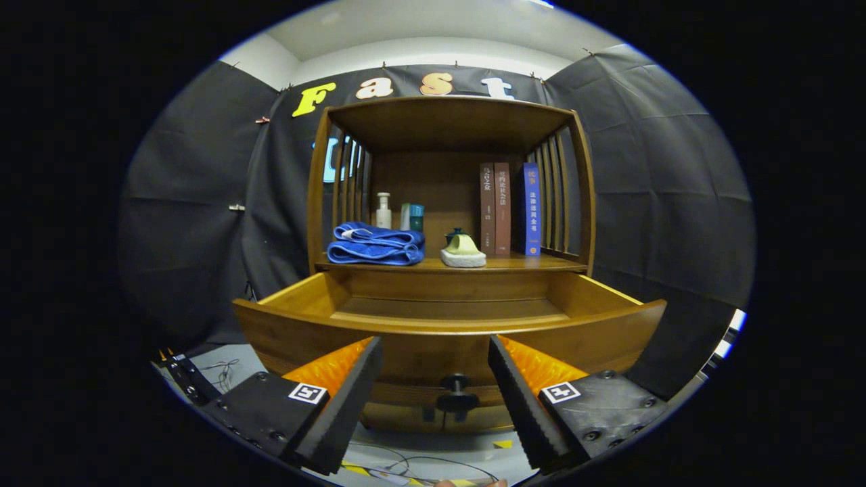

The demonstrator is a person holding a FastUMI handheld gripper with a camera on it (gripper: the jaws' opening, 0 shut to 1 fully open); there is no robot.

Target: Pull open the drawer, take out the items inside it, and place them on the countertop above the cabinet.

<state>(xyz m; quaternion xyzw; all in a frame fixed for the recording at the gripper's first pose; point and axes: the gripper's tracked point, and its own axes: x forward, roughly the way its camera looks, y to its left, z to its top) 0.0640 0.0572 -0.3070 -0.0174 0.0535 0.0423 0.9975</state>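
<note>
The claw point(433, 399) hangs with its two fingers point(338, 412) spread wide and nothing between them but air. Framed in that gap, just ahead of the tips, is the dark round knob point(457, 392) of the drawer point(446, 328); neither finger touches it. The drawer stands pulled well out from the wooden cabinet point(450, 203), its curved front facing the claw. What shows of its floor looks bare, though the front wall hides the near part, so I cannot be sure.

Beyond the drawer, at 12 o'clock from the claw, is the counter point(514, 264) above it. On it, toward 11 o'clock, lies a folded blue towel point(375, 245), with a white pump bottle point(383, 211) and a small teal-capped container point(413, 217) behind it. At centre sits a pale sponge point(463, 252) in front of a small dark pot point(457, 235). Toward 1 o'clock three books point(509, 208) stand upright, two brown and one blue.

Below the claw, cables point(406, 467) lie on a light floor.
</note>
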